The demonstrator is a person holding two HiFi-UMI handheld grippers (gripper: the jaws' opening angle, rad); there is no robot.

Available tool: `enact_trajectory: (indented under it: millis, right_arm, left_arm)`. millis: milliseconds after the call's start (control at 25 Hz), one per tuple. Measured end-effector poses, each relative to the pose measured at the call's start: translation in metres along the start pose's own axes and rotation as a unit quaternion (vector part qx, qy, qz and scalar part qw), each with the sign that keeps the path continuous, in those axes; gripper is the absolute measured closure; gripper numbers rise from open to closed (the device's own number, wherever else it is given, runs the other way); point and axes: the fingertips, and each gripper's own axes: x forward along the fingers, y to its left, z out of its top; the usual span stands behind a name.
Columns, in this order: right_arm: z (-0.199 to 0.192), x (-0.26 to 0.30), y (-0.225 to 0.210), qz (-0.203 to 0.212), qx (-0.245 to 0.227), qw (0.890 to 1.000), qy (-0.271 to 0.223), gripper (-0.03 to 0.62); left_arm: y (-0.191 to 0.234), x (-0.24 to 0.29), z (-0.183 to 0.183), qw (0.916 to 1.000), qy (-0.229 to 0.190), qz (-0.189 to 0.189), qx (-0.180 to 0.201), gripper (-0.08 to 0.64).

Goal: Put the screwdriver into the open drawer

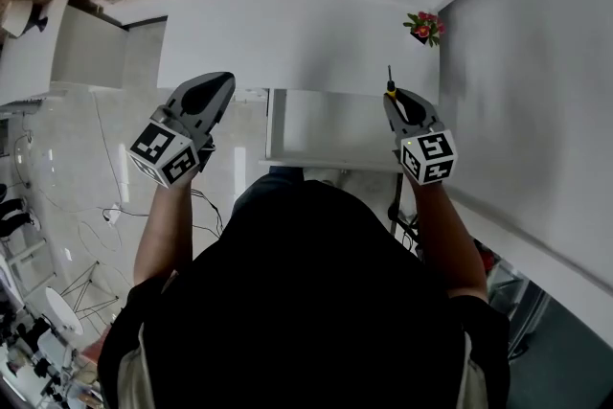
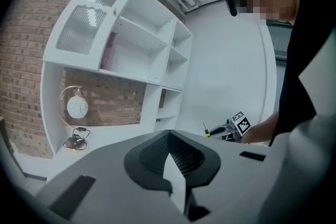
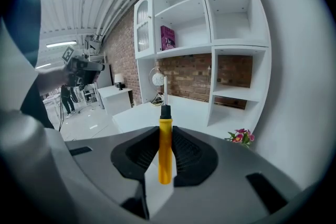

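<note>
1. Between the pads of the right hand-held gripper [image 3: 165, 132] sits the screwdriver [image 3: 165, 144]. Both jaws are pressed against its yellow handle from either side.
2. The handle's butt lies back between the jaws. The black collar and the metal shaft stick out past the jaw tips, in line with the jaws.
3. Seen from the head view, the right hand-held gripper [image 1: 396, 98] shows over the right edge of the open drawer [image 1: 330, 124]. The screwdriver [image 1: 389, 79] points away from the person, its tip over the white table [image 1: 297, 14].
4. The drawer is pulled out of the table's front edge toward the person, and its white bottom is bare.
5. The left hand-held gripper [image 1: 213, 87] is held to the left of the drawer, clear of the table's corner and well apart from the screwdriver.
6. In its own view the left hand-held gripper [image 2: 169, 136] has its jaws pressed together with nothing between them.
7. Pink flowers [image 1: 424, 26] stand on the table near the wall, beyond the right hand-held gripper.
8. A round lamp [image 3: 158, 79] stands at the table's far end under a white shelf unit [image 3: 226, 23], which holds 1 purple book [image 3: 167, 38].
</note>
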Motion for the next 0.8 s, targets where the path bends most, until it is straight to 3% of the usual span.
enact_trajectory:
  millis: [800]
  right_arm:
    - [-0.086, 0.039, 0.017, 0.024, -0.056, 0.996, 0.072, 0.509]
  left_arm:
    - [0.013, 0.007, -0.036, 0.999, 0.04, 0.005, -0.022, 0.545]
